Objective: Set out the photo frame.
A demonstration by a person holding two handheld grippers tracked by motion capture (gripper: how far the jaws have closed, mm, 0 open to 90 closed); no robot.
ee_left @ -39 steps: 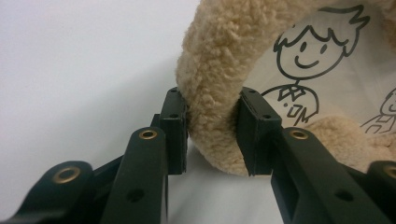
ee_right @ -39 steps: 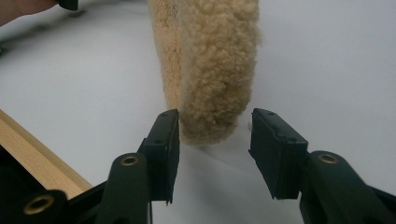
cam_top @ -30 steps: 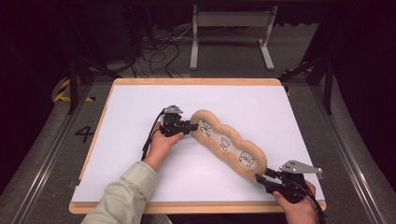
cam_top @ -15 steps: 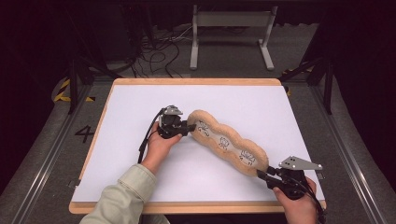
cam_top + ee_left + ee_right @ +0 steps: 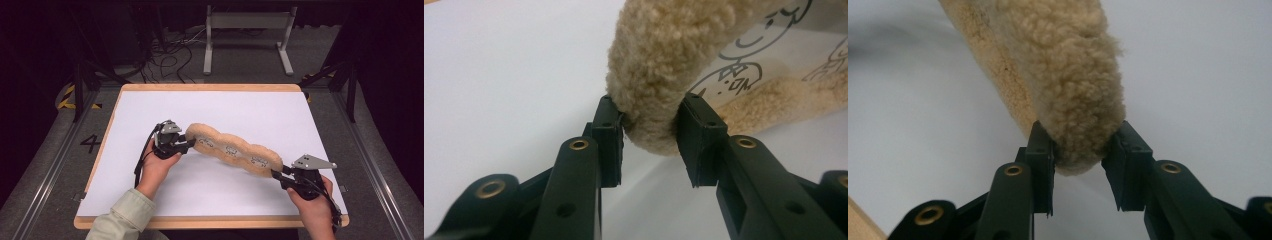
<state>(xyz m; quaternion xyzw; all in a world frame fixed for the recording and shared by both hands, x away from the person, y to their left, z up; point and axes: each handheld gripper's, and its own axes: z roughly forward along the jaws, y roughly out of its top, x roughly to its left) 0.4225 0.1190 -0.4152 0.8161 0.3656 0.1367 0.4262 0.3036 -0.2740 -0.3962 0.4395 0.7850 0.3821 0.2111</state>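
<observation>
The white counter [image 5: 240,115] is brightly and evenly lit from above, while the floor and room around it sink into near-black. In the high view shadows under the hands are faint and soft. In the right gripper view the upper left background smears grey; both close views blur toward their far edges.

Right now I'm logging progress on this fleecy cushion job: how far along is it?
Done: the left gripper and right gripper each clamp one end of the long fleecy cushion, pads pressing into the pile. In hand: the cushion is stretched between them over the white table, seemingly lifted at its ends. Left: carrying it and setting it down; where, I can't tell.
</observation>
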